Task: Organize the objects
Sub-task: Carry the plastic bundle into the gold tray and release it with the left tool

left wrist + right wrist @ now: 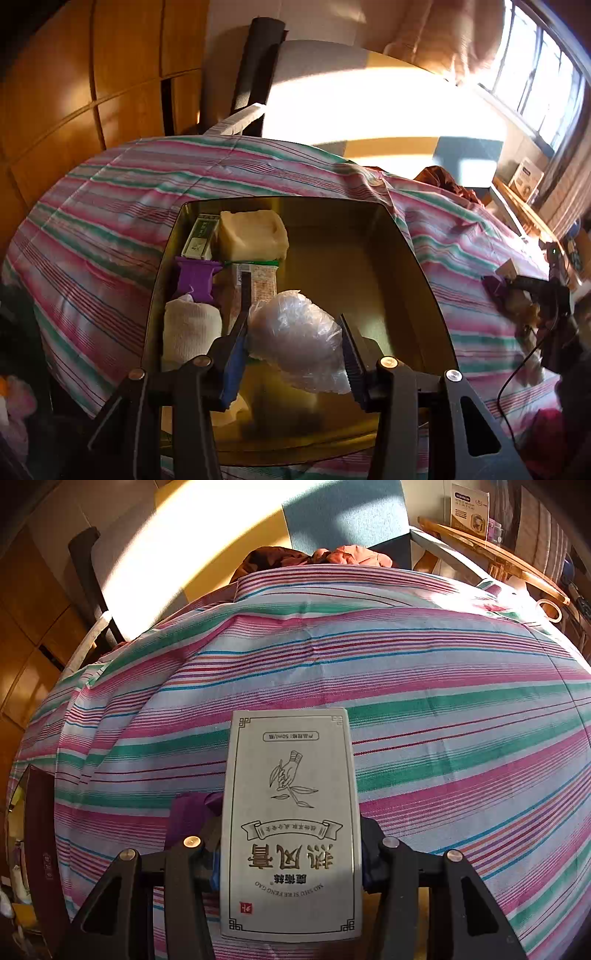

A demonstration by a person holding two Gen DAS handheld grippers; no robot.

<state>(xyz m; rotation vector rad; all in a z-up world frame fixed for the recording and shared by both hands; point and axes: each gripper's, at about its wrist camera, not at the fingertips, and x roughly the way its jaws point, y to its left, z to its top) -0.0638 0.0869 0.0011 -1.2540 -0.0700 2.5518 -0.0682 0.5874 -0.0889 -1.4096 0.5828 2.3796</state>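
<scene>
Both claws loaded, tin half packed
L claw [295,339] grips plastic bag [295,339] over gold tin [406,266]; R claw [291,853] clamps grey box [291,823] above striped cloth [443,701]. Risk: slick bag slips out, lands outside tin.

Striped cloth [424,686] – pink, green, white bands – covers the work surface, creased. Wooden cabinet doors [74,81] at left. Black chair back [258,62] behind the cloth. Window [543,74] at upper right, sunlight on the wall. Reddish-brown garment [317,557] bunched at the far edge.
</scene>
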